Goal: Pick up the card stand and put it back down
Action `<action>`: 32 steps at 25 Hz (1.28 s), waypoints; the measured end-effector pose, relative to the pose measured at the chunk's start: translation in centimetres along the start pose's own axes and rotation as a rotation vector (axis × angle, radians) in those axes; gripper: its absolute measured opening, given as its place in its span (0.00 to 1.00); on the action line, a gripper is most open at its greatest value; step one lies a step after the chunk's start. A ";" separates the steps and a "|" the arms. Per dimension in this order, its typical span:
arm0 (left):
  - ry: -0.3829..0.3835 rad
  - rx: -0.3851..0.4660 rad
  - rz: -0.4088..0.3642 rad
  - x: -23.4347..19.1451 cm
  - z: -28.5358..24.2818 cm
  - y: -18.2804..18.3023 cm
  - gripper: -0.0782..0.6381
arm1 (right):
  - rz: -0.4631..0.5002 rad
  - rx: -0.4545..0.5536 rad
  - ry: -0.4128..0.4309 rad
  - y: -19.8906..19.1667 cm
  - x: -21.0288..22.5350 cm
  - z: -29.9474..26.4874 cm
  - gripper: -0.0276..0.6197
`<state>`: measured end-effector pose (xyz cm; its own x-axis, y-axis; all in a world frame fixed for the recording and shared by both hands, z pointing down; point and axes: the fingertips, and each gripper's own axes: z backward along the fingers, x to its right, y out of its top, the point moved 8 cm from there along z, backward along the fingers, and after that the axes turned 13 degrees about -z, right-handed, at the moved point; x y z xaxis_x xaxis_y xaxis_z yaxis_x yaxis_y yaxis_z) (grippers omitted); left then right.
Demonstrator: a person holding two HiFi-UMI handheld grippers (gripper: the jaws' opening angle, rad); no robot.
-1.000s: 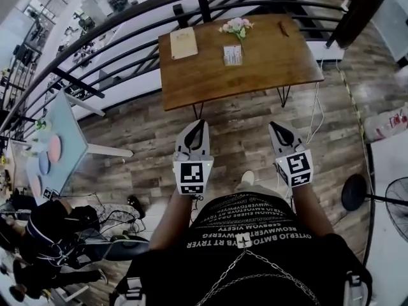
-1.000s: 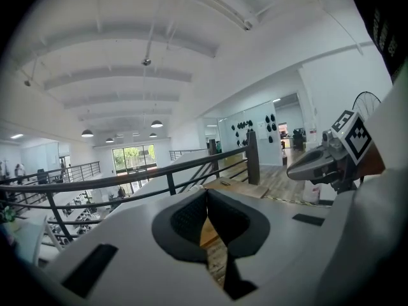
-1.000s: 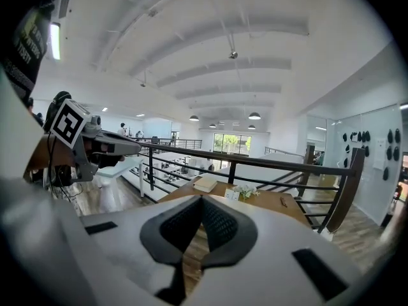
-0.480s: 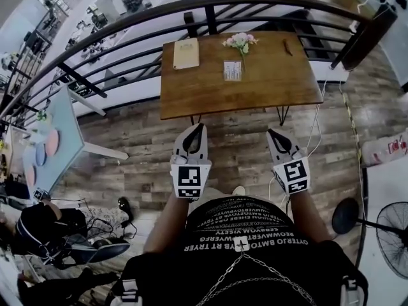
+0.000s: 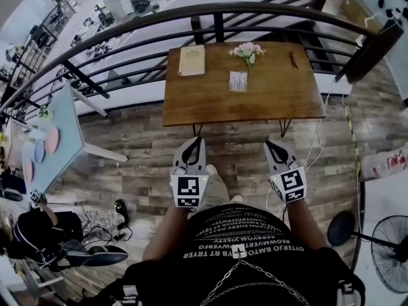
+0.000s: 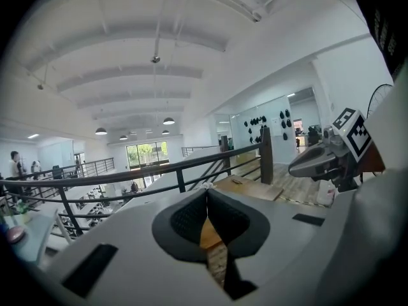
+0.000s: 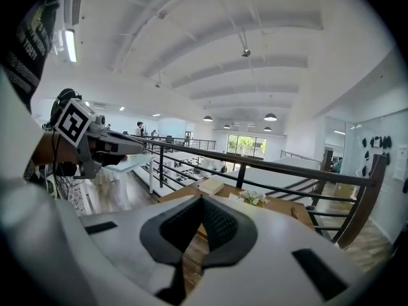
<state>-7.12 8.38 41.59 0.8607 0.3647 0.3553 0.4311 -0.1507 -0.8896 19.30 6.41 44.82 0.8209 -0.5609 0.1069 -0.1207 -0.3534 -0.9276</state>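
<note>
White plastic jaws pinched shut on nothing, both sides: left gripper [image 5: 199, 140] and right gripper [image 5: 268, 145] hanging over floorboards, well short of the wooden table [image 5: 191, 107]. Card stand [image 5: 238, 80] upright mid-table, just beside the flowers [image 5: 247, 51], well apart from both tips. Probably light, thin and tippy, so worth pinching gently by a side edge and keeping upright.

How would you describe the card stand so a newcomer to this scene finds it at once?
Find the wooden table against the dark railing, ahead of the person. Near its middle, just in front of the bunch of flowers, is the card stand. It is a small pale printed card, unlike the larger tan book to its left and the thin dark item to its right.
</note>
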 end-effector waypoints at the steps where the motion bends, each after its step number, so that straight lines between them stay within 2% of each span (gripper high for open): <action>1: -0.005 0.005 -0.004 -0.1 -0.4 0.1 0.15 | -0.001 0.002 -0.002 0.1 0.1 -0.3 0.07; 7: -0.039 0.045 -0.015 -1.2 -3.8 1.7 0.15 | -0.002 0.001 -0.019 1.5 1.1 -2.2 0.07; 14: -0.074 0.037 -0.011 -2.6 -7.0 1.5 0.15 | -0.019 -0.041 -0.037 1.9 2.2 -4.9 0.07; 32: -0.113 0.023 -0.024 -6.6 -13.6 1.8 0.15 | -0.032 -0.041 -0.030 5.0 4.0 -12.3 0.07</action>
<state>-8.39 -6.75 41.56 0.8135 0.4696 0.3430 0.4437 -0.1200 -0.8881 15.15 -6.81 44.99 0.8411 -0.5262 0.1253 -0.1159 -0.4016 -0.9085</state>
